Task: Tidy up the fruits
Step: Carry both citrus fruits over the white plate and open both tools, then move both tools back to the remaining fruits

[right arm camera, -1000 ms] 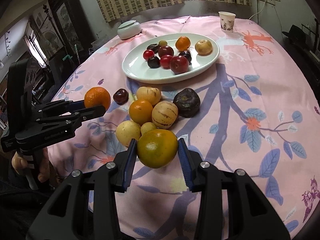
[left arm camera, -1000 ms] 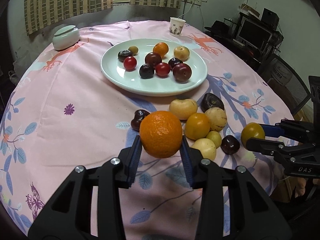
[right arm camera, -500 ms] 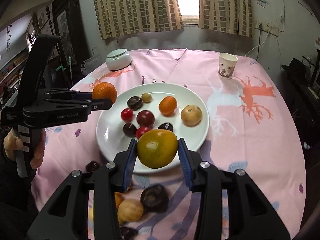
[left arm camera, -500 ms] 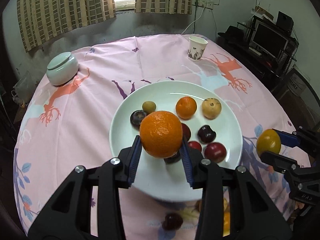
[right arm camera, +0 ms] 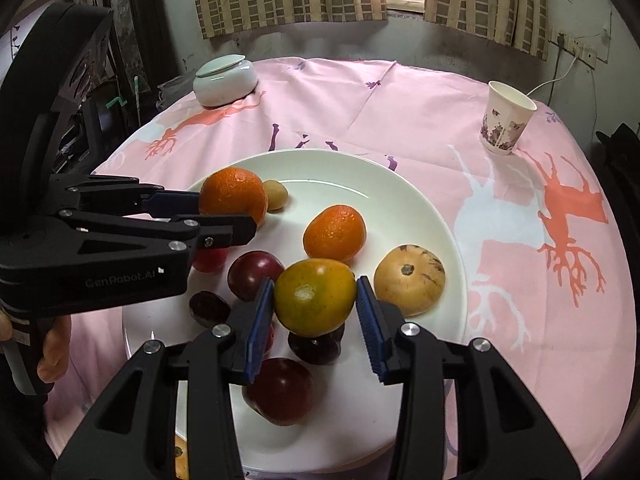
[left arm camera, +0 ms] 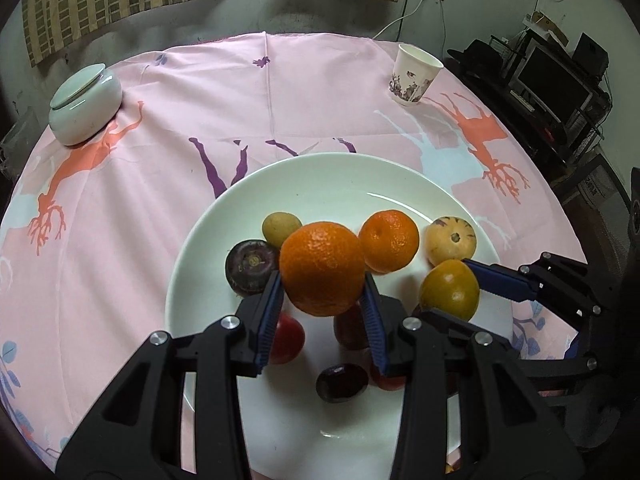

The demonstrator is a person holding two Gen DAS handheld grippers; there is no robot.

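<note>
Your left gripper (left arm camera: 323,304) has its jaws clamped on the bright orange mandarin (left arm camera: 322,267), held above the middle of the round white plate (left arm camera: 344,176). Your right gripper (right arm camera: 314,320) has its jaws clamped on the greenish-yellow orange (right arm camera: 315,297), also over the plate, just beside the pale striped round fruit (right arm camera: 409,281). Risks: the plate is already crowded with dark plums and a second small orange (right arm camera: 335,233); release from height and either fruit may strike one below, roll and cross the rim onto the pink printed cloth on the bench (left arm camera: 168,92). The two tools sit close together; lowering both at once could knock them.
</note>
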